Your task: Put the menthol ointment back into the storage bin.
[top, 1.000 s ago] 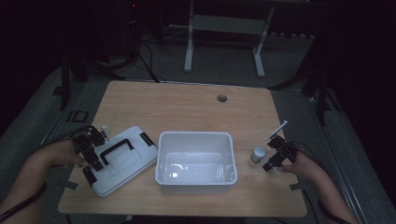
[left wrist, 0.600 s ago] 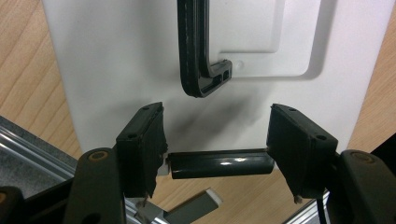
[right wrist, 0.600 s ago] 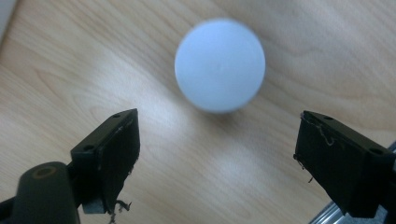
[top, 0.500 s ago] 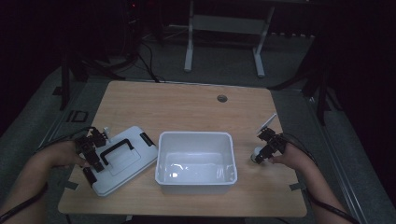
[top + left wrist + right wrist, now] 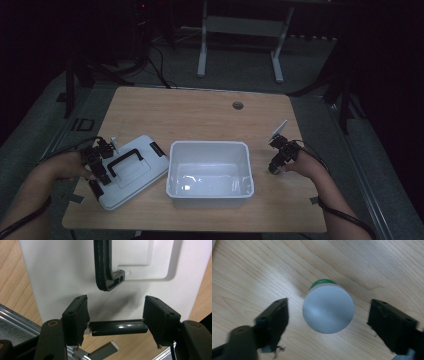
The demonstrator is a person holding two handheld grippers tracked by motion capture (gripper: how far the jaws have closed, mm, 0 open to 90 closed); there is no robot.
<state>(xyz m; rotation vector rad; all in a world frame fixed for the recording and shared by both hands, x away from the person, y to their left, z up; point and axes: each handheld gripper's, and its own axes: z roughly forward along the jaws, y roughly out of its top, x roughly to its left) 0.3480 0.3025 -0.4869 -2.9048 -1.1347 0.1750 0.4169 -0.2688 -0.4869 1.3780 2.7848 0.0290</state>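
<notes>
Near the table's right edge, just right of the bin, stands a small bottle (image 5: pixel 328 309): pale grey cap, green band below it, upright on the bare wood. Right gripper (image 5: pixel 328 325) poised above it, jaws spread wide, one either side of the cap, neither touching. In the high view that gripper (image 5: pixel 276 163) sits directly over the bottle, so the bottle itself is largely hidden there.

Step in hand, as I judge it: the reach for the bottle, grasp not yet made. Next move calls for lowering until the pads flank the cap or neck, then closing squarely; cap is round and smooth, so an off-centre pinch could tip or squirt it sideways.

Bin (image 5: pixel 172 165): white, open-topped, at the middle of the near edge. Nothing in it that I can make out; only glare on the floor of it.

Lid (image 5: pixel 62 272): white, black handle (image 5: pixel 105 267), lying flat toward the near left corner, just left of the bin, skewed to the table edge. Left gripper (image 5: pixel 116 315) hangs over the lid's outer end, jaws released, nothing between them. In the high view the left gripper (image 5: pixel 100 162) is at the lid's (image 5: pixel 135 172) left end; contact with it cannot be told.
</notes>
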